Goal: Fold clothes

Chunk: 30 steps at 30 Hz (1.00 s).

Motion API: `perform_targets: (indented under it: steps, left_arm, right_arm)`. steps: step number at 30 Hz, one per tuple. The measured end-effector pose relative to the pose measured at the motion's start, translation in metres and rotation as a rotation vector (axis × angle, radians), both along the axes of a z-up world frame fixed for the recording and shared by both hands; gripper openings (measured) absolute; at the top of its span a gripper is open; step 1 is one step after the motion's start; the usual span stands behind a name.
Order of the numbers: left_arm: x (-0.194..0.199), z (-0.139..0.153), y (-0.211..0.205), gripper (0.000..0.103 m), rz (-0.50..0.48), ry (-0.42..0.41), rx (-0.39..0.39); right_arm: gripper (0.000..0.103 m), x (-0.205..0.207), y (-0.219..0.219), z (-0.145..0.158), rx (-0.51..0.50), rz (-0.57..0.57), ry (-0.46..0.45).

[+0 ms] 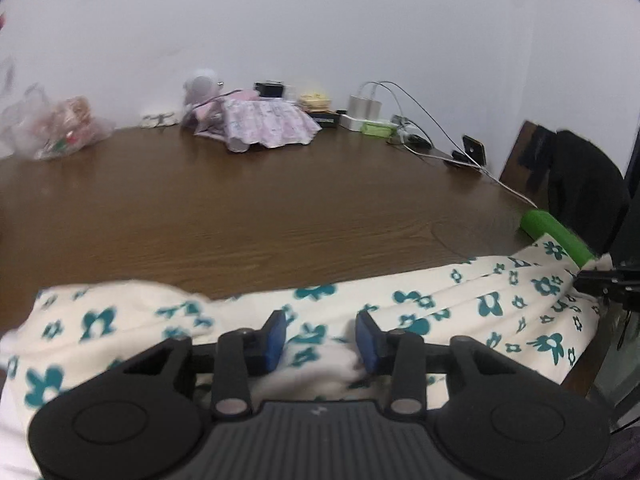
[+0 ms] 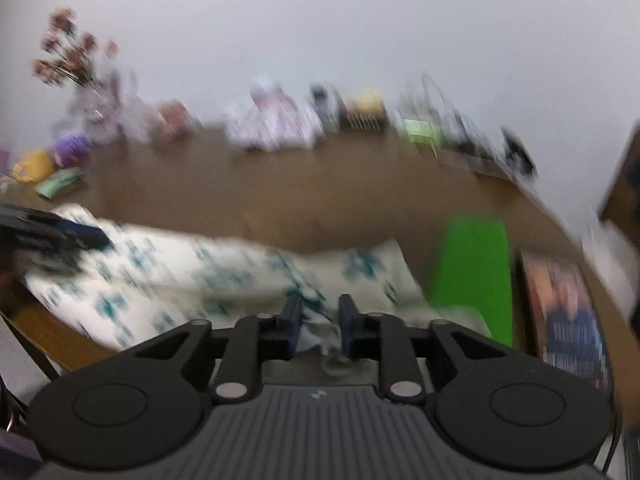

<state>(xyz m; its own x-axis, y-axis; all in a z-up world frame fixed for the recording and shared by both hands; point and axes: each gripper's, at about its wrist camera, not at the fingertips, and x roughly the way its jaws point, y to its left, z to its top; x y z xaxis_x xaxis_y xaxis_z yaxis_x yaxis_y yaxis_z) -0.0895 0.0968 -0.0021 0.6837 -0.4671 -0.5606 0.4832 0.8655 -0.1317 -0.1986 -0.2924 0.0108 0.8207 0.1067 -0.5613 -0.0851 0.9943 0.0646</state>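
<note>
Brown wooden table (image 1: 280, 208), white wall (image 1: 320, 20)

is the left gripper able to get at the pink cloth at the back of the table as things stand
Probably yes: the left gripper has its jaws open over the floral garment, and only bare table lies between it and the pink cloth.

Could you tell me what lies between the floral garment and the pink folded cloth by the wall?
Only bare wooden table separates the floral garment from the pink folded cloth, shown clearly in the left wrist view.
</note>
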Motion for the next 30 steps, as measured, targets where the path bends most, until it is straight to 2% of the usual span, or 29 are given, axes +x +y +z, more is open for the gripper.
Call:
perform_targets:
  steps: [4, 8, 10, 13, 17, 19, 20, 21, 24, 26, 29, 30]
  left_arm:
    - [-0.005, -0.004, 0.009, 0.037, 0.024, -0.011, -0.019]
    - [-0.008, -0.003, 0.007, 0.037, 0.033, -0.021, -0.005]
    - [-0.008, -0.004, 0.007, 0.037, 0.046, -0.025, 0.003]
    - [-0.008, -0.005, 0.008, 0.037, 0.068, -0.033, 0.016]
    - [-0.005, -0.001, 0.025, 0.037, 0.163, -0.014, 0.045]
    - [0.002, 0.004, 0.032, 0.037, 0.243, 0.03, 0.029]
    - [0.007, 0.009, 0.032, 0.037, 0.282, 0.077, 0.01]
    - [0.011, 0.016, 0.031, 0.032, 0.319, 0.129, -0.01]
    - [0.01, 0.051, 0.014, 0.035, 0.242, 0.121, -0.023]
    - [0.018, 0.075, 0.0, 0.04, 0.169, 0.097, 0.01]
    - [0.057, 0.094, -0.028, 0.041, 0.048, 0.087, 0.117]
    - [0.075, 0.094, -0.041, 0.041, -0.015, 0.107, 0.153]
  right_arm:
    - [0.017, -0.007, -0.001, 0.006, -0.008, -0.005, -0.004]
    - [0.017, -0.025, -0.009, 0.035, 0.047, 0.059, -0.04]
    - [0.016, -0.024, -0.013, 0.034, 0.092, 0.082, 0.012]
    - [0.014, -0.001, -0.009, 0.011, 0.081, 0.023, 0.092]
    - [0.014, 0.041, 0.002, 0.001, 0.093, 0.017, 0.068]
    - [0.014, 0.077, 0.011, -0.002, 0.097, 0.032, 0.072]
    - [0.015, 0.097, 0.015, -0.003, 0.094, 0.036, 0.073]
    - [0.016, 0.122, 0.018, -0.003, 0.099, 0.023, 0.084]
    - [0.024, 0.17, 0.025, -0.001, 0.052, -0.033, 0.096]
    - [0.024, 0.187, 0.027, 0.004, 0.028, -0.085, 0.087]
    - [0.024, 0.175, 0.03, 0.01, 0.067, 0.001, 0.065]
    - [0.024, 0.17, 0.032, 0.009, 0.073, 0.029, 0.071]
